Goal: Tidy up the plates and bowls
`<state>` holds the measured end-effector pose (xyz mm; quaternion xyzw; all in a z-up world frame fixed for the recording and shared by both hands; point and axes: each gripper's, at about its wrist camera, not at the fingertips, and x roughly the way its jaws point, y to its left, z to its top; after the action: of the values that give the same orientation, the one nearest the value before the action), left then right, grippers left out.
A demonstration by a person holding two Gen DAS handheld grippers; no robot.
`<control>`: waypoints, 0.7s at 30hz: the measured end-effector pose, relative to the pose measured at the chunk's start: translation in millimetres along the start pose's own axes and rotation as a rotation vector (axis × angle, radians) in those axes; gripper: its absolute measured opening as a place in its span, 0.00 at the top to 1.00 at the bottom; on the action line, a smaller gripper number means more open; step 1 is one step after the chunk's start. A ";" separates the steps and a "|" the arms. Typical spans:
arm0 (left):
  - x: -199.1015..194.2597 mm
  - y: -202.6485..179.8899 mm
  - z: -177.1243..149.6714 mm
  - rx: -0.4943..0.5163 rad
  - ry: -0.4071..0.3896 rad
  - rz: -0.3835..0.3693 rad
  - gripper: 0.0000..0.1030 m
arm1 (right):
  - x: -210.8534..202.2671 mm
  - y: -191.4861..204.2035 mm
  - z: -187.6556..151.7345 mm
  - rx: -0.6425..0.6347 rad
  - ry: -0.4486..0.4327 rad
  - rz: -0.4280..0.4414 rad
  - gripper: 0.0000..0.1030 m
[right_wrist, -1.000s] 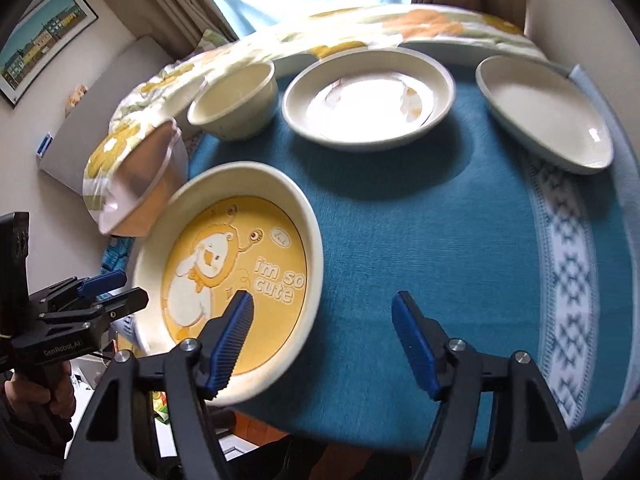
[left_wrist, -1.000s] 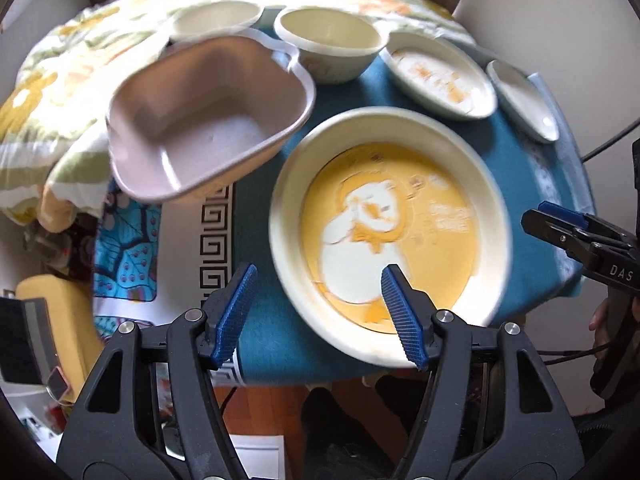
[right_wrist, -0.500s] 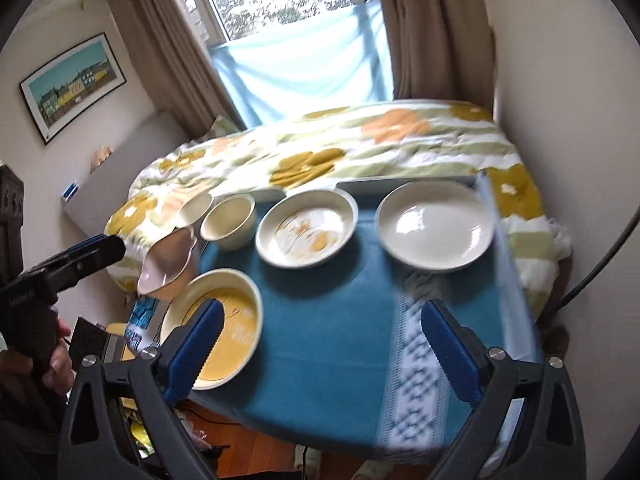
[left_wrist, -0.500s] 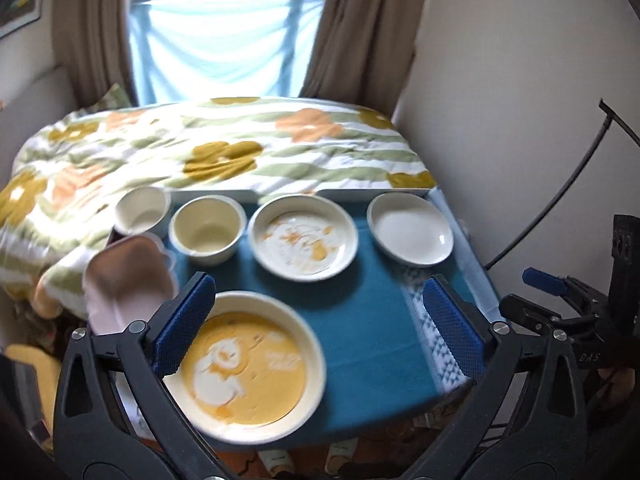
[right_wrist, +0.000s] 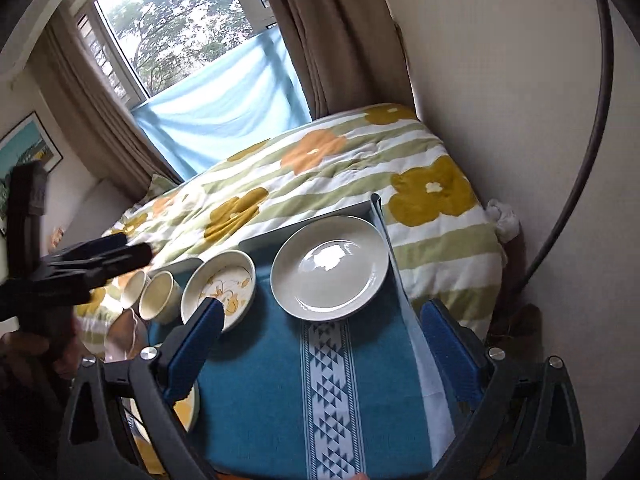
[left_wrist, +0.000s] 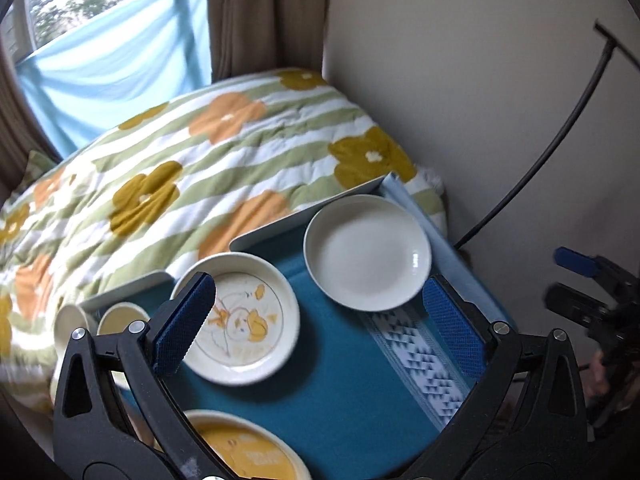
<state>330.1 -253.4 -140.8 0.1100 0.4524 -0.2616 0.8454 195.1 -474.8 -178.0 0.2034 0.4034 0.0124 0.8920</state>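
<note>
Teal cloth [left_wrist: 340,400] covers the desk, and both claws now look down on it from well above, where a second ago each was low and close over the yellow plate [left_wrist: 244,456] at the near left edge. The left claw [left_wrist: 320,324] stands wide apart with nothing between its pads; a second ago it was about half as wide. The right claw [right_wrist: 326,354] is likewise spread and empty, having opened over the same second.

The dishes lie as they did. The white plate [left_wrist: 366,252] sits at the far right corner, the duck plate [left_wrist: 240,324] just left of it, and two cream bowls [right_wrist: 160,296] stand side by side at the far left. A pink bowl [right_wrist: 124,332] juts off the left edge, beside the bedspread [left_wrist: 192,168]. The yellow plate stays at the near left, only its far rim showing in either view.

My reading is that nothing has been stacked yet: every piece rests alone on the cloth. Pulling back and opening wide looks like a reset before the first pick. Both claws now aim toward the right half of the desk, so the white plate or the duck plate seems the likely next target, though that is a guess. Plates would nest on plates and bowls in bowls.
</note>
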 end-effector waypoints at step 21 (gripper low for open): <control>247.5 30.3 31.8 0.115 0.405 -0.382 0.59 | 163.2 -64.3 -32.4 0.499 0.179 -0.077 0.47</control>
<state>481.3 -326.2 -327.9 0.1206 0.6092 -0.4141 0.6655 272.5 -491.9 -337.8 0.3996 0.4786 -0.1037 0.7749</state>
